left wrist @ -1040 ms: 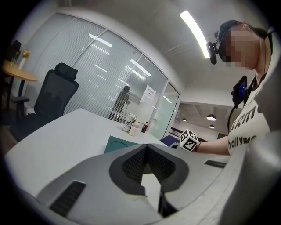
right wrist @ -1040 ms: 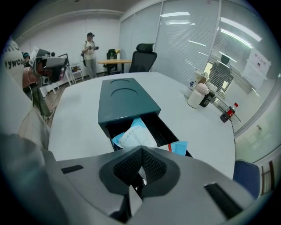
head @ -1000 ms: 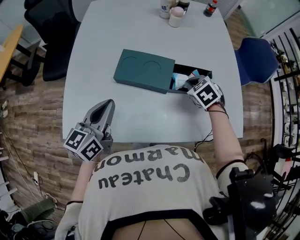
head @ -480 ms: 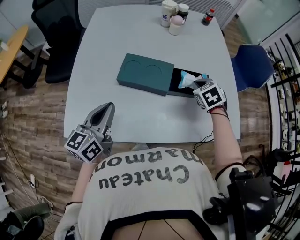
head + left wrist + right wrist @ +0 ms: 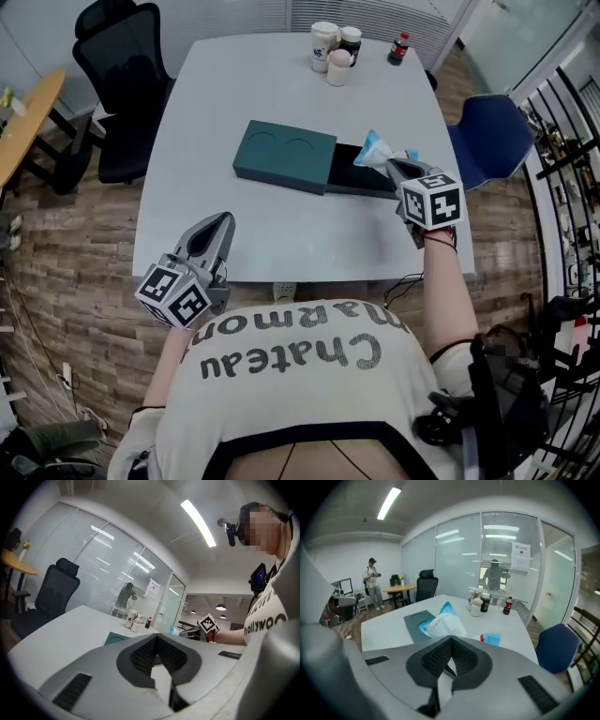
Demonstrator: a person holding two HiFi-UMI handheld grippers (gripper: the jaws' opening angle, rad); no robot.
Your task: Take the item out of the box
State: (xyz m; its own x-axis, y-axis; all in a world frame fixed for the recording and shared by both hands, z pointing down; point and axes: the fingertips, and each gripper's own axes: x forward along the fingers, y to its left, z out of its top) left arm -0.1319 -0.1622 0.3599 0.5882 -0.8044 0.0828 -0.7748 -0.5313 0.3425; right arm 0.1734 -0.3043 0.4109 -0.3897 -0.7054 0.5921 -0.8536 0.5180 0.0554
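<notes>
A dark teal box (image 5: 283,155) lies mid-table on the white table (image 5: 281,234), its black drawer (image 5: 364,181) slid out to the right. My right gripper (image 5: 392,165) hovers over the drawer's right end, shut on a white and blue packet (image 5: 378,148) lifted clear of the drawer. In the right gripper view the packet (image 5: 443,622) sticks up just past the closed right gripper (image 5: 451,638), with the box (image 5: 417,620) behind it. My left gripper (image 5: 223,221) is shut and empty at the table's front edge, far from the box. The left gripper (image 5: 157,637) has its pads together.
Cups and jars (image 5: 330,49) and a small red-capped bottle (image 5: 397,47) stand at the table's far edge. A black office chair (image 5: 120,66) is at the left, a blue chair (image 5: 489,133) at the right. A person (image 5: 372,582) stands far back by a yellow table.
The right gripper has risen and drawn back from the drawer, carrying the packet up out of it. The left gripper has barely moved.
</notes>
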